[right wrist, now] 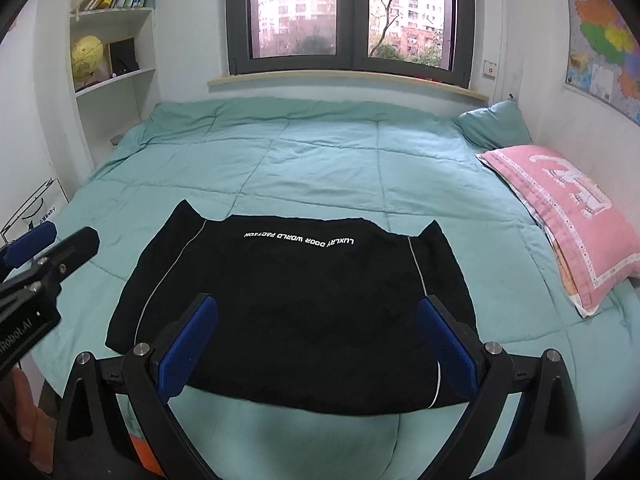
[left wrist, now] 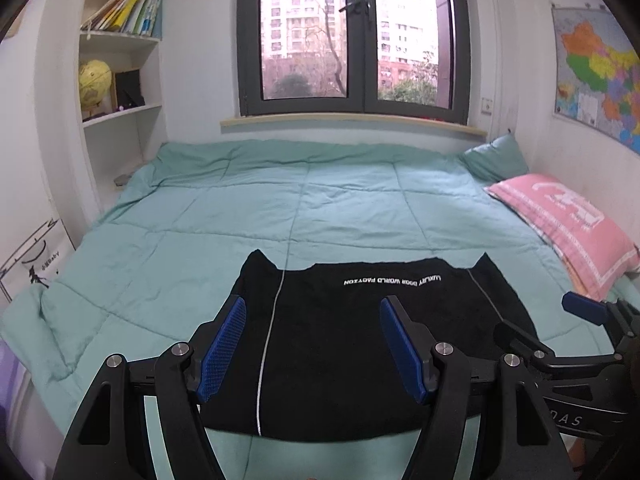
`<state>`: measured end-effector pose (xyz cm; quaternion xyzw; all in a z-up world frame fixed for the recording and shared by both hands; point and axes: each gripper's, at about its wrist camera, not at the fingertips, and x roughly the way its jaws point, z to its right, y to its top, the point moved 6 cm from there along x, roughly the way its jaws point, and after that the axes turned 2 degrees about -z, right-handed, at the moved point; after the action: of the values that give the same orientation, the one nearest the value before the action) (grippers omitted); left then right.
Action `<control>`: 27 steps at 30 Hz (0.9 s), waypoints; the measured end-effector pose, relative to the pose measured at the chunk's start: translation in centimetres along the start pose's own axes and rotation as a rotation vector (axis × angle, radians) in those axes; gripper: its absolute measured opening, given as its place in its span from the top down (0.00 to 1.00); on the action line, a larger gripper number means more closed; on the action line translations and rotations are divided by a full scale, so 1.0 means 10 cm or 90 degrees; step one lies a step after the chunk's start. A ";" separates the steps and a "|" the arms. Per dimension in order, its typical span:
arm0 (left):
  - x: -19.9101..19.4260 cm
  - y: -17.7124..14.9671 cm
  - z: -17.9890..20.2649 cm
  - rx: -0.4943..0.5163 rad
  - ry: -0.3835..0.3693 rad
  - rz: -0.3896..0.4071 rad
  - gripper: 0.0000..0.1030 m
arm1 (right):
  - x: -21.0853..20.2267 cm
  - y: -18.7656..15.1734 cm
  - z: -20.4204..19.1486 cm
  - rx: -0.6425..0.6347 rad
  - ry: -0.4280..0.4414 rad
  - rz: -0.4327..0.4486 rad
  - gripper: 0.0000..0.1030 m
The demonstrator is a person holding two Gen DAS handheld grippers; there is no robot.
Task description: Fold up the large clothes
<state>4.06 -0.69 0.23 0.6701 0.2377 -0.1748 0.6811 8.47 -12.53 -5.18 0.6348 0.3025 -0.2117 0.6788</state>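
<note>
The black garment [right wrist: 292, 304] lies flat on the green quilt [right wrist: 320, 152], near the front edge of the bed, already doubled into a broad rectangle with white lettering toward the window and a pale stripe down each side; the pink pillow [right wrist: 568, 216] sits clear of it to the right. The left gripper [left wrist: 312, 348] has its jaws apart with nothing between them, above the left stripe; the right gripper [right wrist: 316, 344] stands wide apart and empty over the near edge. Judgement: the next fold calls for both grippers to pinch every layer at matching corners; lift evenly; lay the stripes parallel to avoid a skewed fold.
</note>
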 end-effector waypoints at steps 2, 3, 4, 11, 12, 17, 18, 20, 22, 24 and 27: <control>0.02 -0.01 0.04 0.009 0.000 -0.003 0.31 | 0.01 -0.02 0.00 0.002 -0.003 -0.003 0.02; 0.03 -0.02 0.05 0.013 0.002 -0.005 0.31 | 0.02 -0.02 0.01 0.004 -0.003 -0.005 0.02; 0.04 -0.02 0.06 0.014 0.003 -0.007 0.31 | 0.03 -0.03 0.01 0.006 -0.003 -0.007 0.02; 0.10 -0.06 0.10 0.029 0.010 -0.015 0.31 | 0.10 -0.07 0.05 0.015 0.010 -0.021 0.02; 0.10 -0.06 0.10 0.032 0.011 -0.014 0.31 | 0.10 -0.07 0.04 0.016 0.010 -0.022 0.02; 0.12 -0.06 0.12 0.040 0.016 -0.016 0.31 | 0.12 -0.08 0.06 0.016 0.006 -0.023 0.02; 0.13 -0.07 0.12 0.041 0.018 -0.018 0.31 | 0.13 -0.08 0.07 0.015 0.006 -0.024 0.02; 0.15 -0.07 0.12 0.041 0.021 -0.022 0.31 | 0.14 -0.08 0.07 0.016 0.006 -0.024 0.02; 0.17 -0.07 0.12 0.039 0.025 -0.024 0.31 | 0.14 -0.08 0.08 0.015 0.007 -0.025 0.02; 0.18 -0.07 0.11 0.035 0.020 -0.028 0.31 | 0.14 -0.07 0.08 0.011 0.007 -0.024 0.02; 0.20 -0.07 0.11 0.032 0.014 -0.032 0.31 | 0.16 -0.08 0.07 0.002 0.001 -0.025 0.02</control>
<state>5.40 -1.66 -1.48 0.6828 0.2573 -0.1904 0.6567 9.18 -13.11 -6.82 0.6303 0.3150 -0.2247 0.6730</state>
